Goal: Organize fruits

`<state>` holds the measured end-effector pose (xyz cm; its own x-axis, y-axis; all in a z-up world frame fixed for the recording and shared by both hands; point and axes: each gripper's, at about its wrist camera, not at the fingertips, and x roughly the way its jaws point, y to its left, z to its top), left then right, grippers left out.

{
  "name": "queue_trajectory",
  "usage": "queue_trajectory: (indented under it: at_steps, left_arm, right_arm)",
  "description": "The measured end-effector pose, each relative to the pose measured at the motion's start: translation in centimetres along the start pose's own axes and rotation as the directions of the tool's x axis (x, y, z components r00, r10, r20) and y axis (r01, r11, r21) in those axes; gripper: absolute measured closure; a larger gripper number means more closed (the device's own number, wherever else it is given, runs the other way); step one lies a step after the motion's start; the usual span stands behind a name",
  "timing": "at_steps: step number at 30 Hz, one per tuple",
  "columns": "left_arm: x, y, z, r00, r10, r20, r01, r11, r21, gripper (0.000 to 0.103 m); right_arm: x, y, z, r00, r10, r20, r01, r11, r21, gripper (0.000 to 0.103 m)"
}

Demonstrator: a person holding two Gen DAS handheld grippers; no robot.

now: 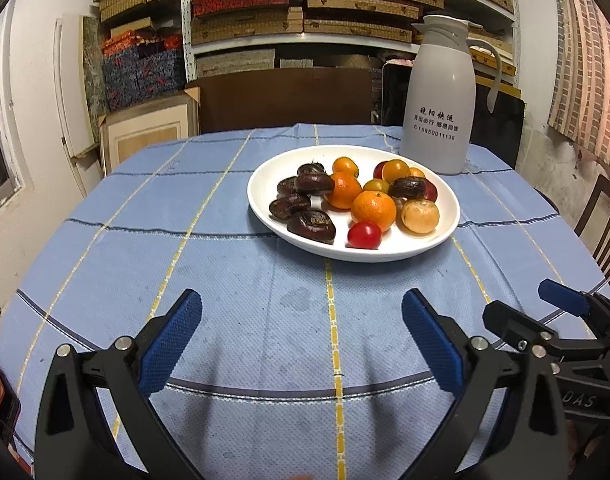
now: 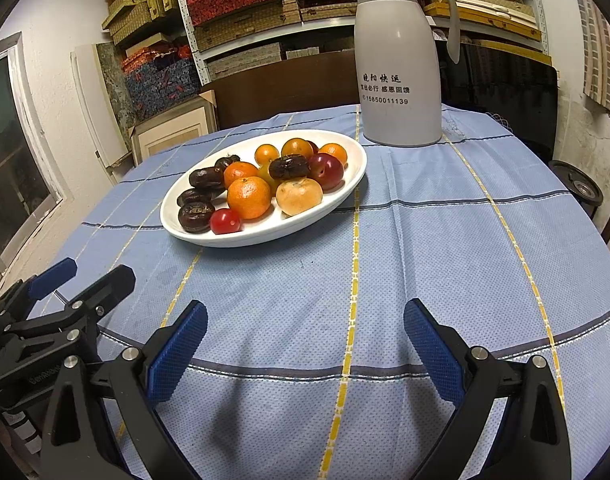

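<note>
A white oval plate (image 1: 265, 208) sits toward the far middle of the table (image 1: 225, 280), which is covered by a light blue cloth with yellow and dark stripes. The plate holds all the fruit in view. On its left side lie several dark brown, wrinkled fruits (image 1: 311, 225), bunched together and touching. In the middle and right part are oranges (image 1: 373, 211), the largest of them near the front, with smaller ones behind it. A small red tomato (image 1: 364, 235) lies at the near edge of the plate, just beside the big orange and the nearest dark fruit. To the right of the big orange rests a pale, yellowish-tan round fruit (image 1: 420, 216), and behind it a dark red plum (image 2: 326, 171) touches another dark wrinkled fruit that lies on top of the pile.

A tall grey thermos jug (image 1: 439, 100) with printed characters and a curved handle stands upright just beyond the plate, at its far right. Behind the table are shelves (image 1: 345, 8) stacked with flat boxes.

The left gripper (image 1: 301, 320) hangs over the near part of the cloth, its blue-padded fingers (image 1: 173, 336) spread wide with nothing between them. The right gripper (image 2: 305, 328) is just beside it on the right, at about the same nearness, its fingers (image 2: 433, 344) likewise spread apart and empty. Both are well apart from the plate.
</note>
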<state>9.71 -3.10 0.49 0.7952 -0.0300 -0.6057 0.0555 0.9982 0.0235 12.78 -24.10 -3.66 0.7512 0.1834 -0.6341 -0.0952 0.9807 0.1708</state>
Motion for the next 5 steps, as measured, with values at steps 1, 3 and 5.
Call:
queue_trajectory:
  at_steps: [1,3,5]
  left_arm:
    - [0.02,0.03,0.02,1.0,0.0,-0.002,0.0,1.0,-0.002,0.005]
    - [-0.02,0.03,0.03,1.0,0.003,0.0,-0.003,1.0,-0.001,0.005]
    - [-0.04,0.0,0.05,1.0,0.003,0.001,-0.003,1.0,-0.001,0.005]
  right_arm:
    - [0.01,-0.01,0.0,1.0,0.001,-0.001,-0.001,1.0,0.0,0.004]
    - [-0.05,0.07,0.0,1.0,0.002,-0.002,-0.002,1.0,-0.003,0.004]
    - [-0.06,0.1,-0.02,1.0,0.003,-0.001,-0.003,1.0,-0.001,0.004]
